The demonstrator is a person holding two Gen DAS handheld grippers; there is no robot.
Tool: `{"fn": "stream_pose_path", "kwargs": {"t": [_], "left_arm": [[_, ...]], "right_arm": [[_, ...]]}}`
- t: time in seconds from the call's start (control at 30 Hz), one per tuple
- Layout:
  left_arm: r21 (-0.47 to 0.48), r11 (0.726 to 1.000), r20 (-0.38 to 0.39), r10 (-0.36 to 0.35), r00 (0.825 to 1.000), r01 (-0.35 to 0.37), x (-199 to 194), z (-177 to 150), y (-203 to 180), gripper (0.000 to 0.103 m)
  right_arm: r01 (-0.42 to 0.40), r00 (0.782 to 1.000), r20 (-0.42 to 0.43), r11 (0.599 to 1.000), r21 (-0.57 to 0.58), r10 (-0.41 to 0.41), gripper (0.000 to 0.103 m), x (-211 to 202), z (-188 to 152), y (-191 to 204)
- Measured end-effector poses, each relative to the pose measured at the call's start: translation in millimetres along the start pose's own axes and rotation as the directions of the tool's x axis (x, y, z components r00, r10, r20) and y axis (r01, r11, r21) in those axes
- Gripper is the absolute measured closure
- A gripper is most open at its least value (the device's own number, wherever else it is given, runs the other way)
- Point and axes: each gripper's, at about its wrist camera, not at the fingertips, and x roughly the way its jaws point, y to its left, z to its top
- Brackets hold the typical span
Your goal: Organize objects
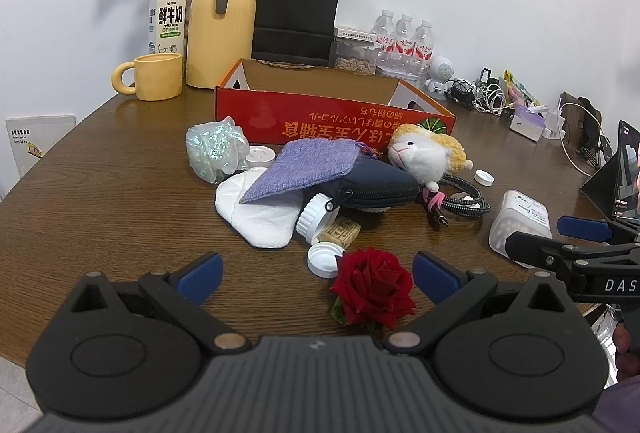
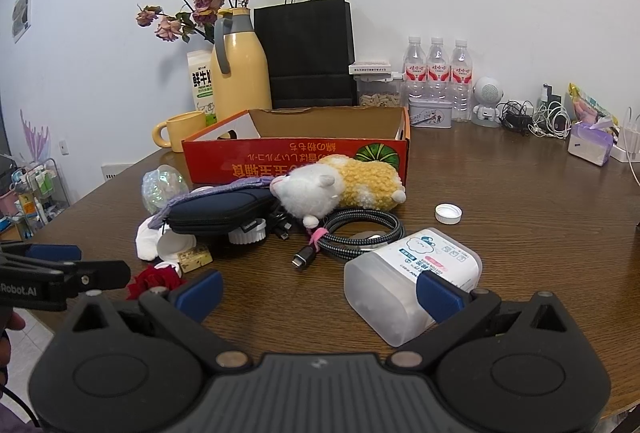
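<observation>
Sorting has not really begun, as far as I can judge: the open red cardboard box with printed lettering [image 1: 332, 113], sitting in the middle of the left wrist view, shows only bare brown walls inside, while everything loose lies in a heap on the dark wooden table [image 1: 100, 201] in front of it. Centre of that view holds a lilac knitted pouch [image 1: 308, 169] draped over a navy zipped fabric case [image 1: 376, 185], a white cloth pad [image 1: 256, 213] below it, a crinkly iridescent plastic bundle [image 1: 214, 149] to the left, and a white-and-yellow plush lamb [image 1: 428, 153] leaning at the box's front wall. A braided black cable coil [image 2: 360, 233] lies just under the lamb, a white screw cap [image 2: 448, 213] sits apart to the right, and a frosted plastic tub of cotton swabs [image 2: 412, 281] lies on its side low in the right wrist view. A red fabric rose [image 1: 374, 287] rests at the lower centre of the left view, beside another white lid [image 1: 324, 259]. The left claw [image 1: 316, 275] is spread wide and empty, the rose between its blue pads without touching them. The right claw [image 2: 320, 293] is likewise released, its right pad just in front of the tub. All of it looks left to do.
</observation>
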Motion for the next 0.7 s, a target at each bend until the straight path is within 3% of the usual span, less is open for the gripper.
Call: {"fn": "stream_pose_path", "kwargs": {"t": [0.7], "left_arm": [[0.0, 1.0, 0.001, 0.0, 1.0, 0.0, 0.1, -0.3, 0.0, 0.0]], "right_arm": [[0.001, 1.0, 0.005, 1.0, -0.001, -0.001, 0.0, -3.4, 2.0, -0.1]]}}
